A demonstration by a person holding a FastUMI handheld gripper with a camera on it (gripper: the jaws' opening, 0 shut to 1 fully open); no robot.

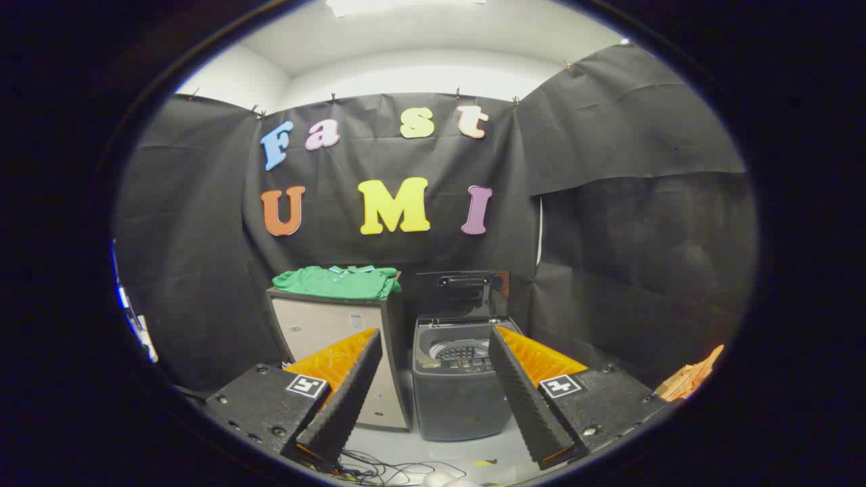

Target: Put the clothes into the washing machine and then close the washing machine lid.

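stage: I judge nothing done yet | claw (pixel 433 399) spread, holding nothing | shirt (pixel 337 282) lies on cabinet (pixel 325 325), left of centre frame | washer (pixel 460 379) beside it, lid (pixel 463 292) up | left: load shirt, close lid

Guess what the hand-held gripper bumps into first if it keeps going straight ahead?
Probably the washing machine: it stands between the open fingers of the hand-held gripper, lid up. Depth is hard to judge.

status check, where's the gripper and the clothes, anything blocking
Gripper open, holding nothing, well short of the washing machine. Lid up. Green shirt folded on the cabinet beside it. Nothing in the way; cables on the floor.
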